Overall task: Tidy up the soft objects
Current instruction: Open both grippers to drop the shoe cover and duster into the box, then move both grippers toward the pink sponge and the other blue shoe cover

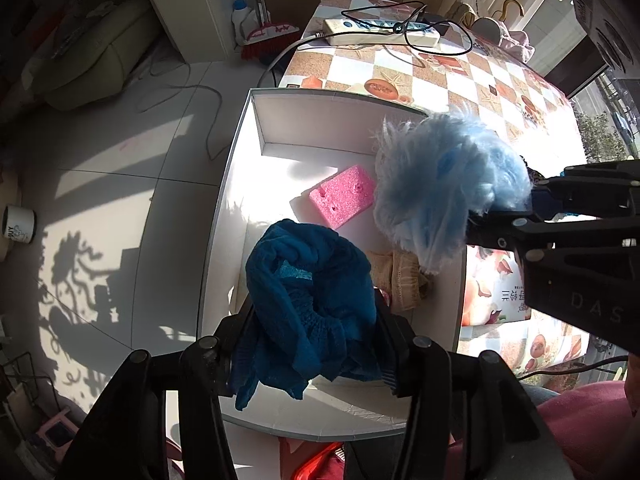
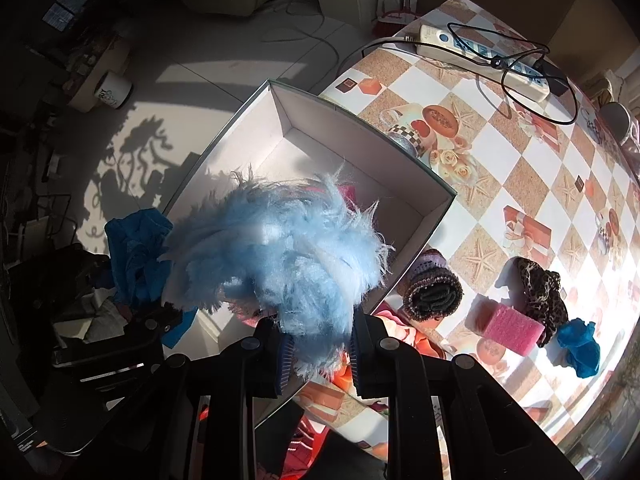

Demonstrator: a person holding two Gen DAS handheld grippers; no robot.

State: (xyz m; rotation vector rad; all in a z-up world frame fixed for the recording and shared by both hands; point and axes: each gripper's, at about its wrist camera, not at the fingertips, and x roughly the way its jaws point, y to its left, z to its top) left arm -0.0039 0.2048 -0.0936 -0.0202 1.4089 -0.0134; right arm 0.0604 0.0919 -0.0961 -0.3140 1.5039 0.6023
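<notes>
My left gripper [image 1: 316, 344] is shut on a dark blue knitted cloth [image 1: 312, 300] and holds it over the near end of a white open box [image 1: 256, 128]. My right gripper [image 2: 318, 356] is shut on a fluffy light blue plush [image 2: 280, 256] and holds it above the box [image 2: 280, 120]; the plush also shows in the left wrist view [image 1: 444, 184], over the box's right side. Inside the box lie a pink sponge [image 1: 344, 196] and a beige cloth [image 1: 400, 280]. The blue cloth shows at the left in the right wrist view [image 2: 136, 252].
On the checkered table [image 2: 540, 168] lie a rolled dark purple-edged cloth [image 2: 432, 288], a second pink sponge [image 2: 516, 328], a leopard-print cloth [image 2: 540, 288] and a small blue cloth [image 2: 580, 348]. A power strip [image 1: 380, 32] with cables lies at the far end. A mug [image 1: 18, 224] stands on the floor.
</notes>
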